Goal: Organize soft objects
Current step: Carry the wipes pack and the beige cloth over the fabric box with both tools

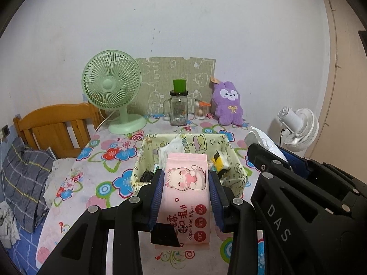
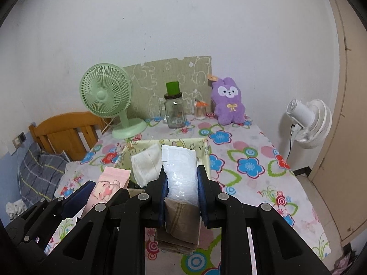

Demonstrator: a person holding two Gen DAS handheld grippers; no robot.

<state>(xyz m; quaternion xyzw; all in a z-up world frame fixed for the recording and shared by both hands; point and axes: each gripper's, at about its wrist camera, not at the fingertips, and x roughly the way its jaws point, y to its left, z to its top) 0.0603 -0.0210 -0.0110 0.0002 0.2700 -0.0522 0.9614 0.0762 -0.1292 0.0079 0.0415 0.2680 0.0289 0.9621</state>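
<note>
My left gripper (image 1: 186, 178) is shut on a pink pack of wet wipes (image 1: 185, 197) with a cat picture, held just in front of and above a yellow fabric basket (image 1: 236, 160). The basket holds white tissue packs and a yellow-black item (image 1: 220, 161). My right gripper (image 2: 181, 176) is shut on a tissue pack (image 2: 181, 176) in clear and brown wrapping, held over the basket's near edge (image 2: 206, 153). A white folded cloth (image 2: 146, 165) lies in the basket. The pink pack (image 2: 107, 185) and the left gripper show at the lower left of the right wrist view.
The table has a flowered cloth (image 2: 252, 167). At its back stand a green desk fan (image 1: 112, 89), a glass jar with a green lid (image 1: 179, 107), a cotton swab cup (image 1: 201, 110) and a purple plush rabbit (image 1: 229, 103). A white fan (image 2: 309, 123) stands right; a bed (image 1: 57, 126) lies left.
</note>
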